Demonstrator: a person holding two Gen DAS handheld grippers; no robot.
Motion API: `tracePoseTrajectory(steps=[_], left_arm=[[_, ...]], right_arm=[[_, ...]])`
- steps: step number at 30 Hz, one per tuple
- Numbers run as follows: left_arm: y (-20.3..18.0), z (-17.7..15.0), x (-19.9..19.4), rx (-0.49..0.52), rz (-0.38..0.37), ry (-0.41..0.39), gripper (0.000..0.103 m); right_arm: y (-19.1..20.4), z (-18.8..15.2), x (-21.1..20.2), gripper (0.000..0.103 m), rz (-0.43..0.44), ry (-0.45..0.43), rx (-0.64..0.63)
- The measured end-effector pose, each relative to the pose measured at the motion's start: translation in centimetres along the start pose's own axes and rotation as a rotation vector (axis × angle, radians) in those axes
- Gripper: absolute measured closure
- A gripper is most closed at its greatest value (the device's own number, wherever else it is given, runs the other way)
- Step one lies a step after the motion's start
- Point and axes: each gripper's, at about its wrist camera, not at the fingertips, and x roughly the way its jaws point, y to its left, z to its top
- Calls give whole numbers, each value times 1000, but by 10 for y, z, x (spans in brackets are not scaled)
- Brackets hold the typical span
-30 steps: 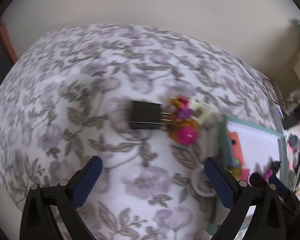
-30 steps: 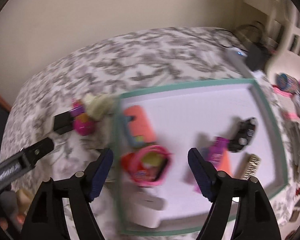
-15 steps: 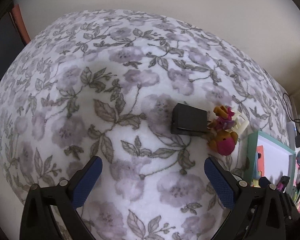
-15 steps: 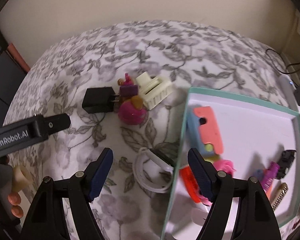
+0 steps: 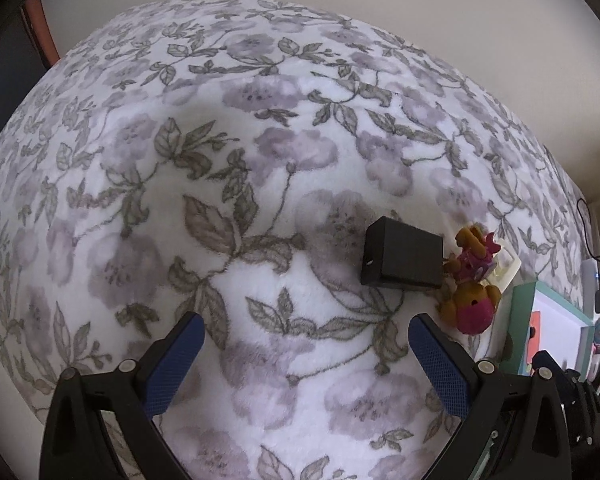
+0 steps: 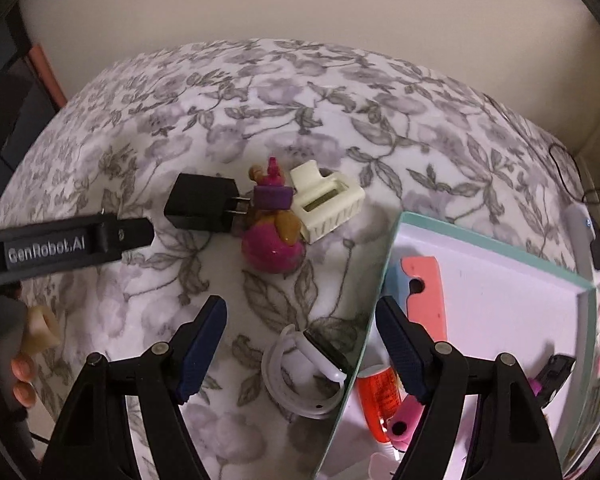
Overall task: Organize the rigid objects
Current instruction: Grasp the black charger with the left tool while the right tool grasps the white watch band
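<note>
Both the left gripper (image 5: 306,354) and the right gripper (image 6: 300,338) are wide open, holding nothing. To lift the white wristband (image 6: 304,376) well, the right one should descend straight over it, clear of the tray (image 6: 384,280) rim.

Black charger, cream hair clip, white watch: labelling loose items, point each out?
black charger (image 6: 202,208), right wrist view, top face
cream hair clip (image 6: 327,202), right wrist view, body
white watch (image 6: 306,376), right wrist view, strap

A home bedroom: floral fleece blanket (image 5: 260,184), toy figure (image 6: 274,236), plain wall (image 6: 300,8).

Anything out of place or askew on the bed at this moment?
Four items lie loose on the blanket outside the tray: black charger, toy figure, cream clip, white watch. Nothing looks damaged.
</note>
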Motion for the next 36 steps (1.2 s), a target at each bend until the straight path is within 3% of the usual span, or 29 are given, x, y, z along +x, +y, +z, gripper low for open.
tracePoseTrajectory(steps=[15, 27, 29, 36], left_arm=[[-2, 6, 6, 8, -19, 7, 0], [-13, 12, 11, 13, -87, -1, 0], [-16, 14, 13, 18, -99, -2, 0], [-32, 23, 20, 42, -139, -29, 0]], right_arm=[[12, -15, 22, 42, 3, 86, -95], [31, -33, 22, 44, -113, 83, -262], [33, -35, 23, 49, -129, 79, -278], [24, -27, 22, 55, -97, 65, -228]])
